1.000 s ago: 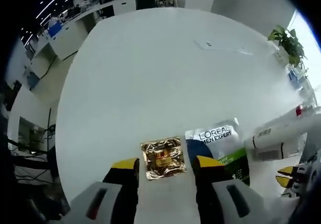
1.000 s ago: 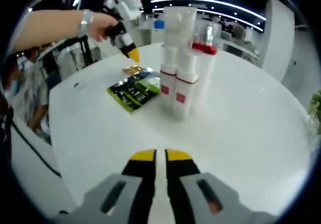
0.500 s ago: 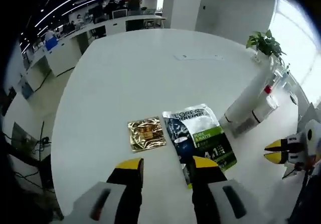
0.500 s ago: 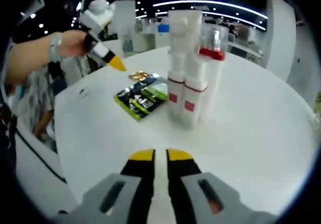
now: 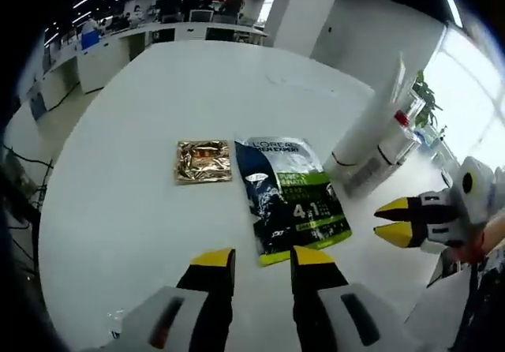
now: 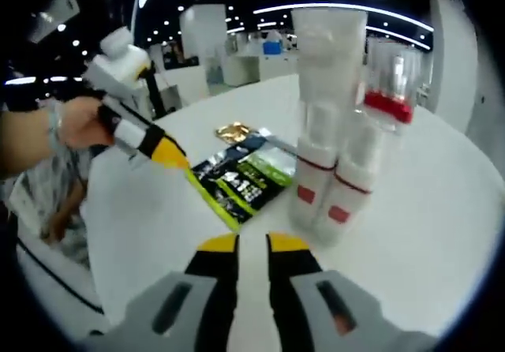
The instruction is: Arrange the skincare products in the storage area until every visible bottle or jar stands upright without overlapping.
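I've drawn my left claw [image 5: 252, 259] back from the gold sachet [image 5: 203, 161]; it hangs spread and empty over the desk [image 5: 118, 178]. My right claw [image 6: 252, 243], slightly apart, has neared the upright bottles [image 6: 335, 155]. Both sachets lie flat; bottles seemingly need nothing.

The table [image 5: 142, 115] has a smooth, matt white surface. The gold sachet [image 5: 203, 161] at frame centre is crinkled, reflective foil. The dark blue-and-green pouch [image 5: 289, 196] beside it is glossy printed film. The white tubes [image 6: 327, 162] at right are smooth plastic with a soft sheen; one bottle [image 6: 385, 91] is clear plastic with a red collar.
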`<state>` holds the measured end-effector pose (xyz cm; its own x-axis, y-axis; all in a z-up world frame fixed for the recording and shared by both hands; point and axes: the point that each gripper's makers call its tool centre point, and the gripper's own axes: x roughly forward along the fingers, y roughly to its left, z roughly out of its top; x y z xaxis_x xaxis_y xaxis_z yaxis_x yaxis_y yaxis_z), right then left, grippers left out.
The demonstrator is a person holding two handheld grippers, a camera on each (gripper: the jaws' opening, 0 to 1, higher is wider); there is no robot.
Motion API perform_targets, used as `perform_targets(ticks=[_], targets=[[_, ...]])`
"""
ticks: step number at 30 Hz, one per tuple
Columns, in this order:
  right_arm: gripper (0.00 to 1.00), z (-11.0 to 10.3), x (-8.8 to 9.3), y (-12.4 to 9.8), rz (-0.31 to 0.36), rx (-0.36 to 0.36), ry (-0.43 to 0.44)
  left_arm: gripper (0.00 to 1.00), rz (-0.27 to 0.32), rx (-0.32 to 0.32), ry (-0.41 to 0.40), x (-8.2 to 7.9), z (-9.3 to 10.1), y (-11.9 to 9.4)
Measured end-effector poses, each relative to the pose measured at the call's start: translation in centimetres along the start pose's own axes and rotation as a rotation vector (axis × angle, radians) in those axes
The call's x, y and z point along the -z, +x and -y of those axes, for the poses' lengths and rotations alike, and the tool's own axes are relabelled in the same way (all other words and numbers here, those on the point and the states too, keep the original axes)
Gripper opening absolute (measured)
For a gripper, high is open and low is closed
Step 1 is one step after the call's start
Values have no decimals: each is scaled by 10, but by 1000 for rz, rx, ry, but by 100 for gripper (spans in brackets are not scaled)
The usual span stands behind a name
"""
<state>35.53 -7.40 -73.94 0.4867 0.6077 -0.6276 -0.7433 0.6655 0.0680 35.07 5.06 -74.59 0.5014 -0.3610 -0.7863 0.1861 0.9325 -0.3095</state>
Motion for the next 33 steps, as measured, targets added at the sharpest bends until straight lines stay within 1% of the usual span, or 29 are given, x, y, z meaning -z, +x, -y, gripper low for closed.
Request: perform_targets(ticks=[2, 3, 7, 9, 10, 11, 12, 15, 18, 23, 33], targets=[[17, -3, 0, 6, -6, -11, -8, 29, -5, 3, -9, 1, 0, 2], [17, -7, 1, 10, -15, -28, -19, 29, -8, 10, -9, 1, 1, 5], [17, -9, 6, 15, -40, -26, -31, 29, -12, 20, -5, 2, 2, 10], [17, -6, 11, 17, -65, -9, -59, 29, -15, 40, -4, 3, 6, 12], [17, -6, 12, 18, -64, -8, -62, 29, -11, 50, -2, 3, 8, 13], [17, -6, 5, 19, -30, -11, -94, 29, 3, 58, 3, 1, 10, 14], [17, -6, 7, 17, -48, -10, -77, 29, 11, 68, 5, 0, 12, 14], [18, -7, 7, 16, -51, -15, -68, 28, 21, 75, 6, -1, 16, 13], [18, -7, 8, 18, -53, -17, -77, 28, 18, 84, 7, 0, 18, 12], [17, -7, 10, 17, -56, -23, -103, 28, 17, 81, 22, 2, 18, 14], [17, -13, 10, 17, -58, -42, -115, 28, 20, 80, 36, -1, 17, 18]])
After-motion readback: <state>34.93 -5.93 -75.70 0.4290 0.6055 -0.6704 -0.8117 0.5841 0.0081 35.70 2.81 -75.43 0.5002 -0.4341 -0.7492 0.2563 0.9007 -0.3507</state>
